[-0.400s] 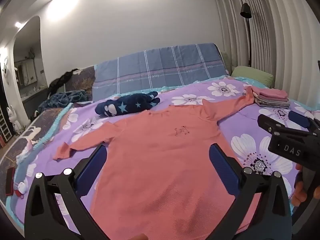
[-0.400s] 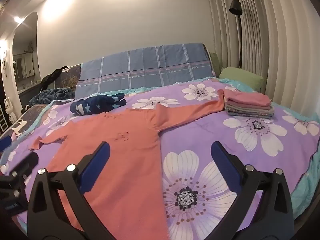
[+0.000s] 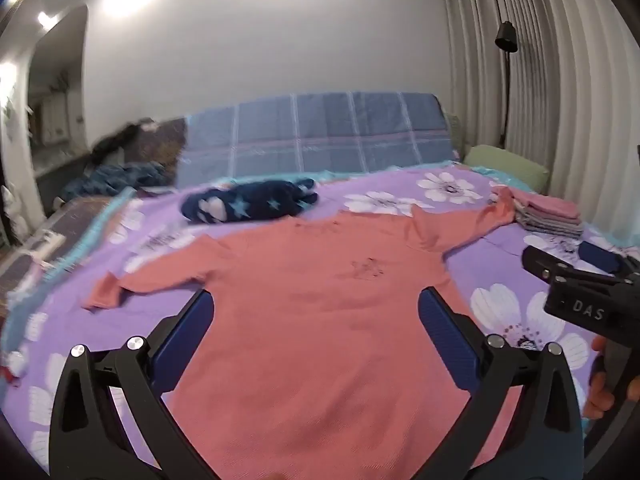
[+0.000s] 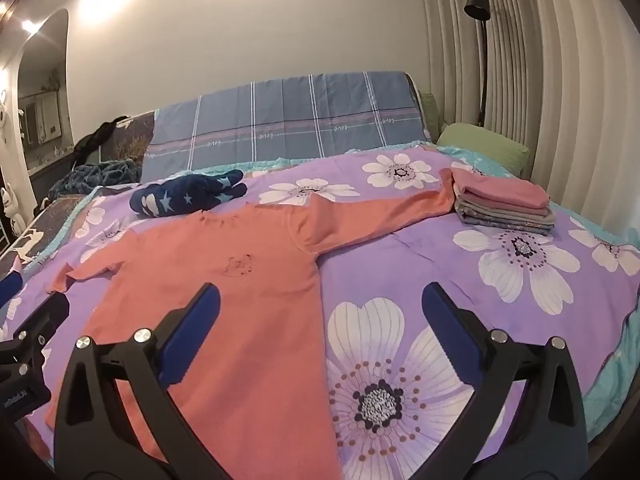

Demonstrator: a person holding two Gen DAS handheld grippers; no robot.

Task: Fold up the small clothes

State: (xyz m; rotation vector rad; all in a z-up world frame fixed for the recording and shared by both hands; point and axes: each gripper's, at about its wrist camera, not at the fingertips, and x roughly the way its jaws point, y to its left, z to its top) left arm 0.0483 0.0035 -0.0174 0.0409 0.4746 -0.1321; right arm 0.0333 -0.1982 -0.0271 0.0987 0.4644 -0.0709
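Note:
A salmon long-sleeved shirt [image 3: 320, 320] lies spread flat, front up, on the purple flowered bedspread [image 3: 500, 308], with both sleeves stretched out sideways. My left gripper [image 3: 316, 300] hovers open over the shirt's lower body with nothing between its blue pads. In the right wrist view my right gripper [image 4: 320, 292] also stands open, above the shirt's [image 4: 240, 280] right edge and the bedspread [image 4: 520, 260]. Each gripper shows in the other's view: the right gripper [image 3: 572, 264] at the right edge, the left gripper [image 4: 28, 304] at the left edge.
A stack of folded clothes [image 4: 504, 204] sits by the right sleeve's cuff. A navy garment with stars [image 4: 188, 196] lies beyond the collar. Behind are a blue plaid blanket [image 4: 288, 120], a green pillow [image 4: 484, 144] and a floor lamp [image 4: 478, 4]. A hand [image 3: 600, 392] holds the right gripper.
The left wrist view has become blurred and shifted slightly. Both grippers remain open and the shirt lies as before.

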